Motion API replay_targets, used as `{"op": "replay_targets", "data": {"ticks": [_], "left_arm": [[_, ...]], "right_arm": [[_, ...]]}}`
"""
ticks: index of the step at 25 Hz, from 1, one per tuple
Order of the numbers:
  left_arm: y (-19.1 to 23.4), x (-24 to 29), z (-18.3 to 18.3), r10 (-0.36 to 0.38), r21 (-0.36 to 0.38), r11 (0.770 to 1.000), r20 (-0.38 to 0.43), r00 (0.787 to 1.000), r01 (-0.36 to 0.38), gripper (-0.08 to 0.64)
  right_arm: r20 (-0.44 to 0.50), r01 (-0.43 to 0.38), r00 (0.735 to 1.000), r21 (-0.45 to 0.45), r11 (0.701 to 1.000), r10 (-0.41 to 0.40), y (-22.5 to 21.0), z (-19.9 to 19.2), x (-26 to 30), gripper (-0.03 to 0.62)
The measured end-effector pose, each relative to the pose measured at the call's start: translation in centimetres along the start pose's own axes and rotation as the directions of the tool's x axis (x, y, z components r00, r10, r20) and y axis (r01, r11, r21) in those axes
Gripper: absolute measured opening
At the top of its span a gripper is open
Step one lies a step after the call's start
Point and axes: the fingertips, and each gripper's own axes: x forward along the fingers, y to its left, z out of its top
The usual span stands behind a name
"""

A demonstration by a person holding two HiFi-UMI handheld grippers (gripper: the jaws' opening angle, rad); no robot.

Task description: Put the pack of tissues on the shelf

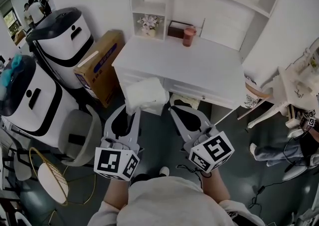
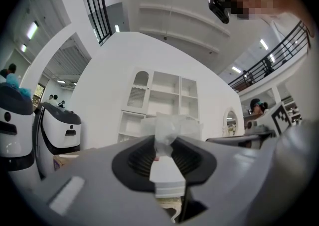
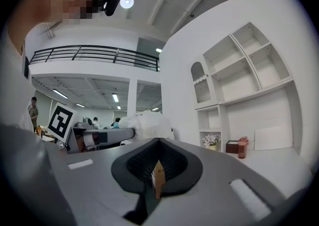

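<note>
The pack of tissues (image 1: 145, 95) is a white, plastic-wrapped bundle held in the air just before the front edge of the white desk (image 1: 199, 70). My left gripper (image 1: 133, 113) is shut on the bunched end of its wrapper (image 2: 167, 130), and the pack (image 2: 172, 122) fills the space ahead of the jaws. From the right gripper view the pack (image 3: 147, 122) shows at the tip of the left gripper (image 3: 99, 137). My right gripper (image 1: 177, 113) hangs beside it with jaws together and nothing held (image 3: 158, 172). The white shelf unit (image 1: 149, 5) stands on the desk's far side (image 2: 164, 95) (image 3: 239, 70).
On the desk near the shelf are a flower vase (image 1: 148, 24), a brown box (image 1: 175, 29) and a red cup (image 1: 188, 36). Two white robots (image 1: 60, 35) (image 1: 25, 95), a cardboard box (image 1: 99, 65) and a grey chair (image 1: 75, 130) crowd the left. A person's legs (image 1: 271, 152) are at right.
</note>
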Motion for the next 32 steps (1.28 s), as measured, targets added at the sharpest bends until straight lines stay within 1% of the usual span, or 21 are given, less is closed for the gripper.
{"op": "replay_targets", "data": {"ticks": [8, 18, 23, 32], "left_arm": [[-1.3, 2.5, -0.7, -0.007, 0.008, 1.000, -0.013, 1.000, 0.007, 0.089], [-1.2, 7.0, -1.6, -0.063, -0.007, 0.998, -0.026, 0.998, 0.063, 0.089], [0.2, 9.8, -2.0, -0.090, -0.014, 0.996, -0.033, 0.995, 0.089, 0.089], [5.7, 15.7, -1.9, -0.123, -0.027, 0.992, -0.035, 0.992, 0.122, 0.089]], "right_arm": [[0.000, -0.011, 1.000, 0.020, 1.000, 0.011, -2.4, -0.6, 0.0, 0.000], [-0.009, 0.054, 0.999, 0.037, 0.998, -0.053, -6.3, -1.0, 1.3, 0.000], [-0.013, 0.079, 0.997, 0.044, 0.996, -0.078, -8.3, -1.0, 3.7, 0.000], [-0.021, 0.123, 0.992, 0.042, 0.992, -0.122, -11.3, -0.7, 10.5, 0.000]]}}
